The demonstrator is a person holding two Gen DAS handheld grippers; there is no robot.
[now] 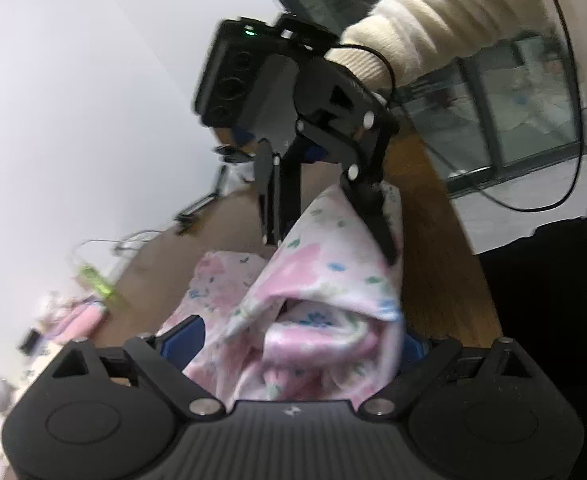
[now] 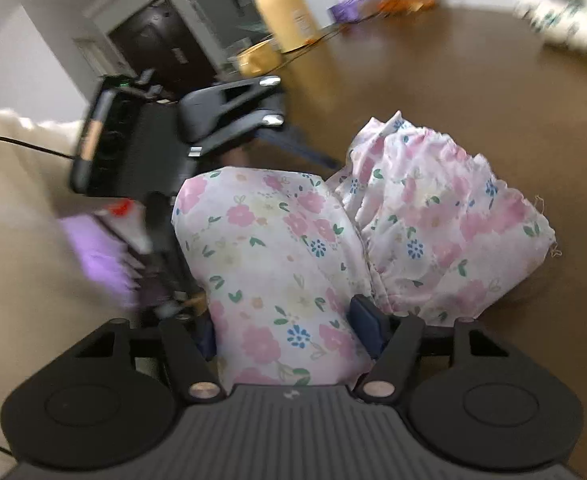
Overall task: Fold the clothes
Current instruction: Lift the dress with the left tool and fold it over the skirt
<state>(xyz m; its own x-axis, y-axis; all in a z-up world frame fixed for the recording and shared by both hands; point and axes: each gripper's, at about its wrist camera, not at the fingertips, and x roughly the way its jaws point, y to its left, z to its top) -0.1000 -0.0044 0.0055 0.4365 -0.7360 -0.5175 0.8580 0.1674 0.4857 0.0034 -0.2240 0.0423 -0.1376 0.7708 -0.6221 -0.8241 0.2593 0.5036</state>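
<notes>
The left gripper, black with blue pads, stands spread wide, a bunched fold of the pink-and-white floral cotton garment lying between its fingers; the blue pad at 9 o'clock sits just beside the cloth, and whether it presses I cannot tell. At 12 o'clock in that view the right gripper points down at the raised peak of the same garment, one finger lying along the cloth. A cream knitted sleeve carries it.

From its own camera the right gripper has a smooth bulge of the garment filling the gap between its fingers — the blue pad at 3 o'clock touches the fabric. No earlier view bears on its movement; the jaws look partly drawn in around the cloth.

The rest of the garment is heaped at 2 o'clock on the brown wooden table — a tan bottle stands at the far edge.
</notes>
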